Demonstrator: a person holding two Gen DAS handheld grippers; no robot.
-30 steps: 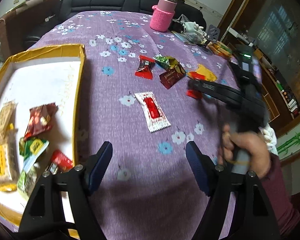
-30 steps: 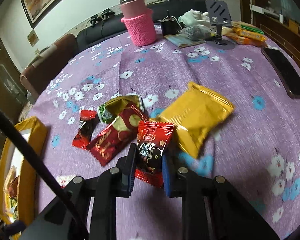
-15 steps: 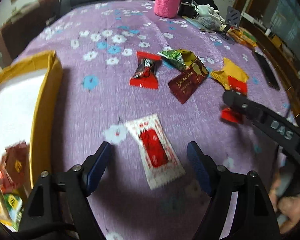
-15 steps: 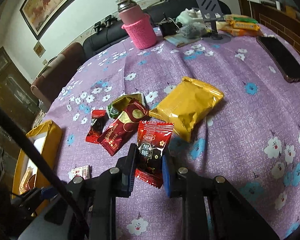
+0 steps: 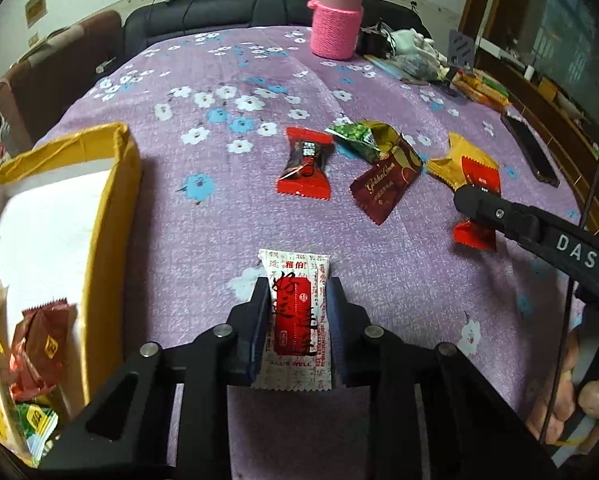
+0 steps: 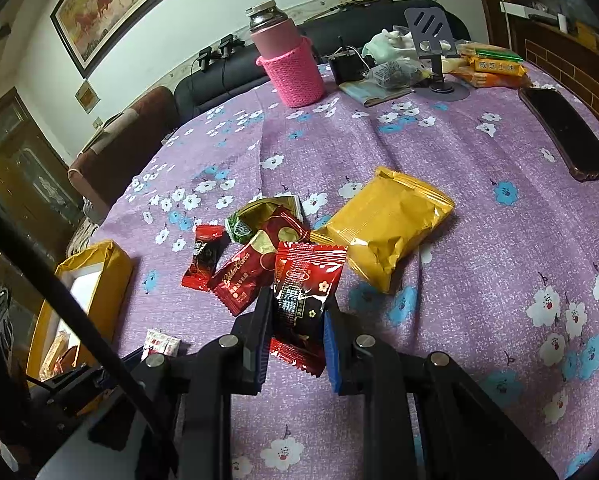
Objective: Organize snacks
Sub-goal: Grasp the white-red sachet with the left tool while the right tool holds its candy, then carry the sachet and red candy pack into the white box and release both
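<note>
Snacks lie on our purple flowered cloth (image 5: 203,216), and we hold one in each gripper. Our left gripper (image 5: 298,320) has its fingers squeezed on a white packet with a red middle (image 5: 297,312), which lies on the cloth just beside the yellow box (image 5: 115,216). Our right gripper (image 6: 297,320) pinches a dark red packet (image 6: 305,280), and its fingers are closed on it.

From the left camera we can look down into the box. We see a brown-red packet (image 5: 39,344) and a green one (image 5: 35,420) in there on the white floor. We also see a hand (image 5: 571,404) on the right gripper's handle. The right camera shows only the far end of the box (image 6: 99,276), and the white packet is just a small corner there (image 6: 161,344).

From the right camera we see a big yellow bag (image 6: 383,224) whole, a black phone (image 6: 563,132) and a picture on the wall (image 6: 111,4). In the left camera the yellow bag (image 5: 455,156) is partly hidden behind the dark red packet.

Both cameras show the red candy (image 5: 305,164), the maroon gold packet (image 5: 387,184), the green packet (image 5: 355,140) and a pink flask (image 5: 337,20) at the back
</note>
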